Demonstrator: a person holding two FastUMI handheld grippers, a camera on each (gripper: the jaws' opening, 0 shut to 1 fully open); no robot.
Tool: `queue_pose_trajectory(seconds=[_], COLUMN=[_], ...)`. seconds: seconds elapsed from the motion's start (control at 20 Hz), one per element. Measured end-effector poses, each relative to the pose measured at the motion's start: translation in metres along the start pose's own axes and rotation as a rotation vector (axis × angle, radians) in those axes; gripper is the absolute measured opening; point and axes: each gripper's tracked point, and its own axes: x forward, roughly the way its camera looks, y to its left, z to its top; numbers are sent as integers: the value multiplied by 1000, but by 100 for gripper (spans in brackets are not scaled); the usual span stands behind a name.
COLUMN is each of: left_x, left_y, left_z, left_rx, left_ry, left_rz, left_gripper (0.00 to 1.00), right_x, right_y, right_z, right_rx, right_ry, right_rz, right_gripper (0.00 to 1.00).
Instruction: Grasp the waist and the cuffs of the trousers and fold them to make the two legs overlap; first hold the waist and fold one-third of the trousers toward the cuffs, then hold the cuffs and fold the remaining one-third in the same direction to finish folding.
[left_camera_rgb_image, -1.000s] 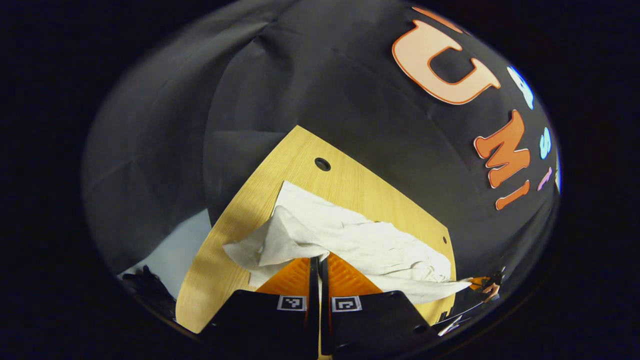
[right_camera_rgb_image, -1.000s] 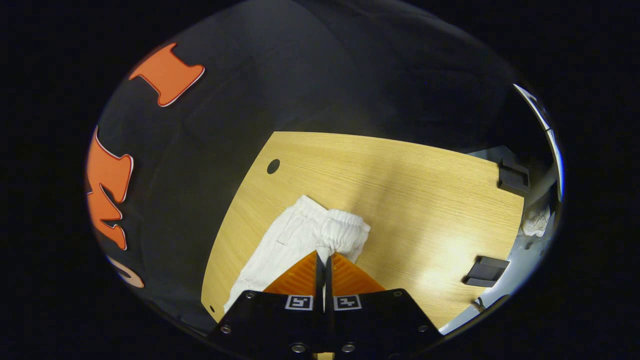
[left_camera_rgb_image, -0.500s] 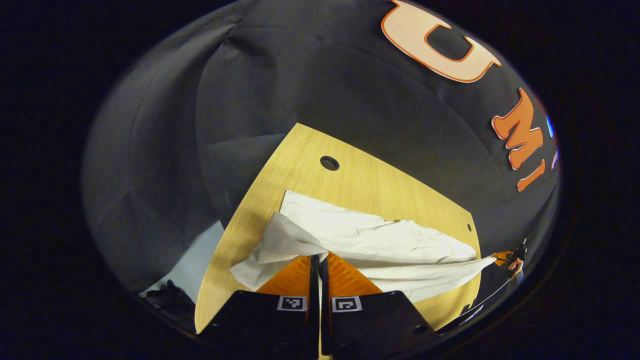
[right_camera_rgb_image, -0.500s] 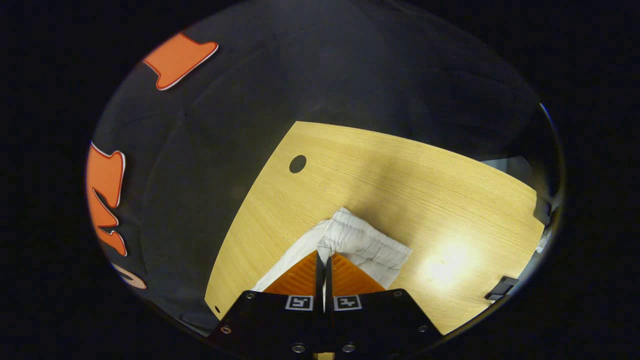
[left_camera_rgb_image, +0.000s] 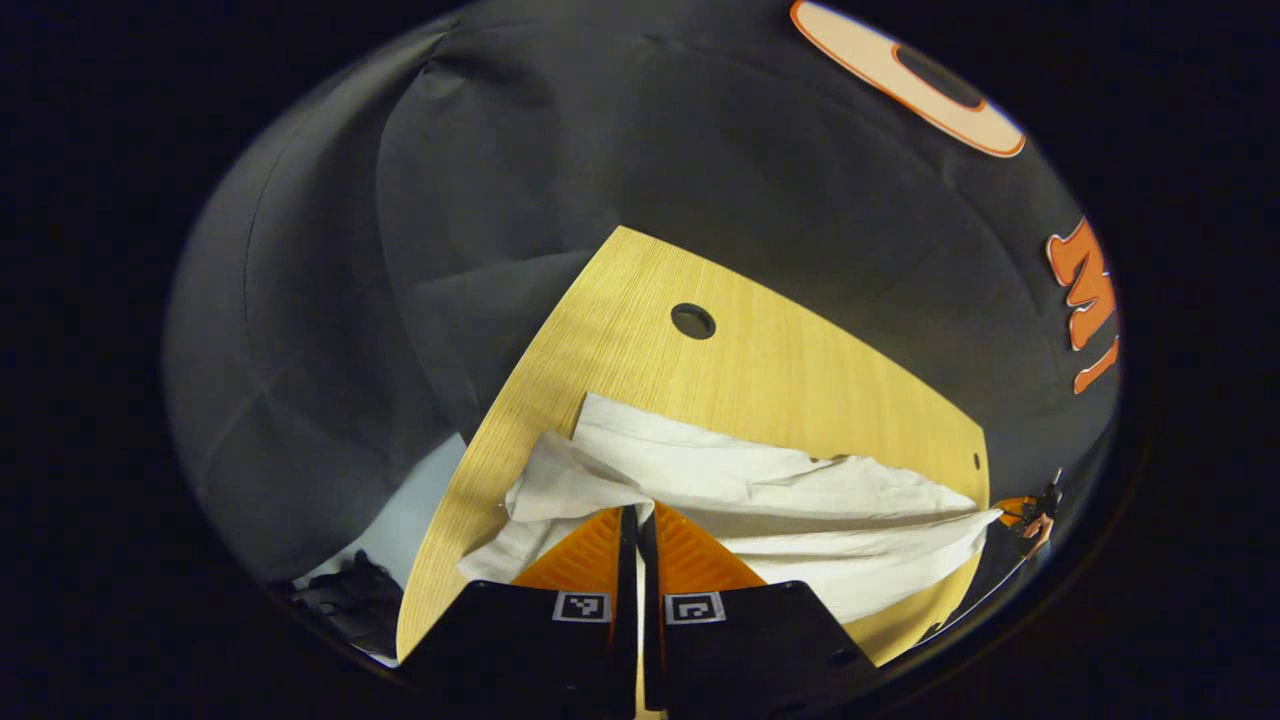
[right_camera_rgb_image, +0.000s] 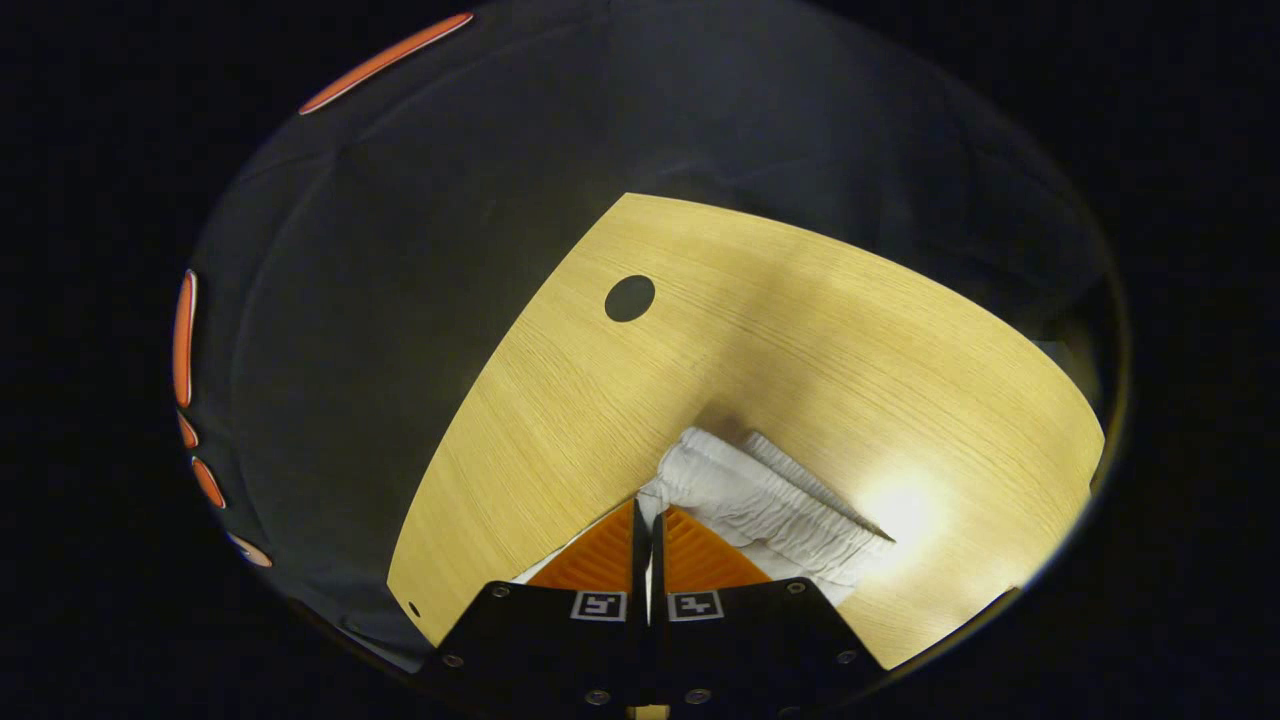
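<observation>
Two hand-held grippers carry a pair of white trousers (left_camera_rgb_image: 760, 500) over a light wooden table (left_camera_rgb_image: 760, 370) in a black-draped booth. In the left gripper view, the left gripper (left_camera_rgb_image: 637, 512) has its fingers pressed together on a bunched corner of pale cloth at the cuff end, the fabric rising straight off the fingertips. From there the trousers run long and low to the right, their long axis stretched across the table toward the right gripper (left_camera_rgb_image: 1020, 512), seen small and far off at the other end of the garment. In the right gripper view, that gripper (right_camera_rgb_image: 646, 508) is clamped on the gathered elastic waistband (right_camera_rgb_image: 760, 500), which lies just ahead and to the right of its fingertips, part of it resting on the wood. The coming move appears to turn on that stretched line: with one end in each gripper, the lifted leg looks set to be laid across the one on the table so the two overlap. The exact layers held between each pair of fingers are hidden by the fingers themselves, and the near edge of the trousers is cut off behind the gripper bodies. A round cable hole (right_camera_rgb_image: 629, 298) lies beyond the cloth, well apart from it.
</observation>
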Motion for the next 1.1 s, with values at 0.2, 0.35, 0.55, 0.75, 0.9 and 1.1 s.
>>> queue_pose_trajectory(seconds=[0.2, 0.35, 0.55, 0.75, 0.9, 1.1], left_x=[12, 20, 26, 16, 3, -16], left_y=[3, 7, 25, 13, -1, -23], left_z=[1, 8, 12, 17, 17, 17], left_rx=[7, -53, -61, -18, 30, 89], left_ry=[27, 12, -15, -45, -49, -55], left_rz=[40, 49, 128, 125, 117, 89], left_gripper=[9, 14, 19, 33, 53, 76], right_x=[6, 4, -1, -5, -20, -32], right_y=[12, 12, 24, 26, 3, -44], right_z=[9, 9, 12, 23, 30, 25], right_rx=[81, 117, 160, 118, 47, -32], right_ry=[9, 9, -10, -85, -114, -129], right_rz=[63, 65, 171, 198, 140, 11], right_gripper=[1, 1, 2, 36, 65, 87])
